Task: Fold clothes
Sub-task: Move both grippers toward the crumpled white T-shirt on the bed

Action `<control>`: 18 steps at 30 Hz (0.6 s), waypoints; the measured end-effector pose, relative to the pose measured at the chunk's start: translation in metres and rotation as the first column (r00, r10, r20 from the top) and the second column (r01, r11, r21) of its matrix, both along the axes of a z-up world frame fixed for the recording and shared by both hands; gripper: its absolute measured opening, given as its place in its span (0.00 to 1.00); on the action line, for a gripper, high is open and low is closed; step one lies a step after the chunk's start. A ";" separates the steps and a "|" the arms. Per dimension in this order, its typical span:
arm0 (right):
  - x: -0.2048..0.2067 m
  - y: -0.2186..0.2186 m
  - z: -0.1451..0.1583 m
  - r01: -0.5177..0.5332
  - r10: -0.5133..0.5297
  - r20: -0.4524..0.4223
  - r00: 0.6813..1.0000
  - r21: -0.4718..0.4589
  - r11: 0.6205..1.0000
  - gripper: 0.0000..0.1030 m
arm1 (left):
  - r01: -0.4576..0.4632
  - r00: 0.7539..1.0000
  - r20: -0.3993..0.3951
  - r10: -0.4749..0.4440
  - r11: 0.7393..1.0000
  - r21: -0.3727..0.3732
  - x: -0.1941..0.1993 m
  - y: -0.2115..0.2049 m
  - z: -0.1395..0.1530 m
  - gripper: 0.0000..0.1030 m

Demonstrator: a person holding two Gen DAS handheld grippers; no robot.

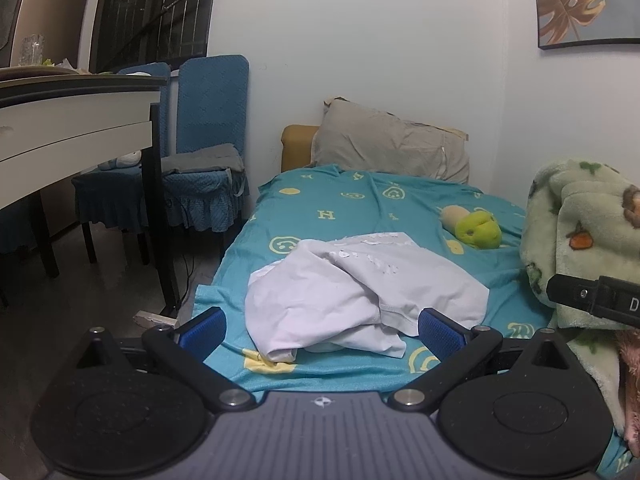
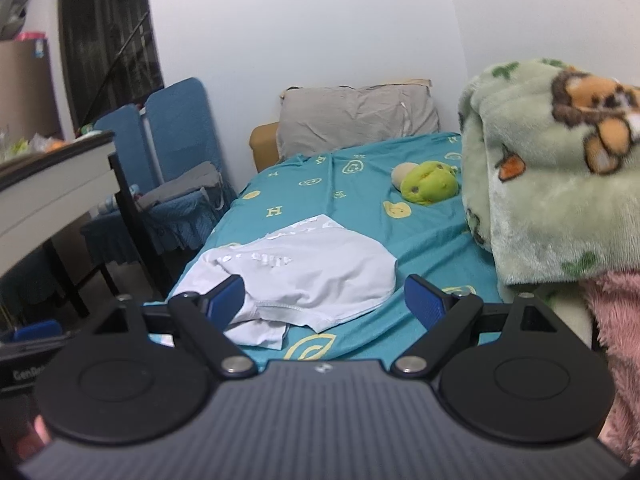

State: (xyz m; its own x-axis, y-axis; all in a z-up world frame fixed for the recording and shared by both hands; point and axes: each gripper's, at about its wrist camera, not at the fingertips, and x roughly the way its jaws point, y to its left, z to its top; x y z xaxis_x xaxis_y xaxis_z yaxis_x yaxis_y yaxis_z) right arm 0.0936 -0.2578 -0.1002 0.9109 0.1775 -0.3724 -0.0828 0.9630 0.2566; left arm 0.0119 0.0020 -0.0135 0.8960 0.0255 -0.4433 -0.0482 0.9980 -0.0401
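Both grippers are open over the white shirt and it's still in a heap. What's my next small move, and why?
Probably lower the left gripper onto the near hem of the white shirt and pinch it. The shirt lies crumpled on the teal sheet, hem facing you, and neither it nor the right gripper holds anything, so it needs spreading flat before any fold.

I count one white garment (image 1: 360, 296), crumpled on one teal sheet (image 1: 340, 208). One grey pillow (image 1: 392, 144) sits at the head, and one green plush toy (image 1: 480, 230) lies beside it. One fleece blanket (image 2: 552, 184) is heaped on the right. Off to the left I see two blue chairs (image 1: 208, 128) and one table (image 1: 72, 120). One framed picture (image 1: 580, 4) hangs on the wall. My two grippers, left (image 1: 320, 334) and right (image 2: 324, 300), both stand with jaws spread.
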 end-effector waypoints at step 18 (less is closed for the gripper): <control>0.173 0.045 -0.078 -0.129 0.113 -0.436 0.893 -0.009 0.992 0.59 | -0.018 0.994 -0.110 0.026 0.997 0.079 0.012 0.011 -0.021 1.00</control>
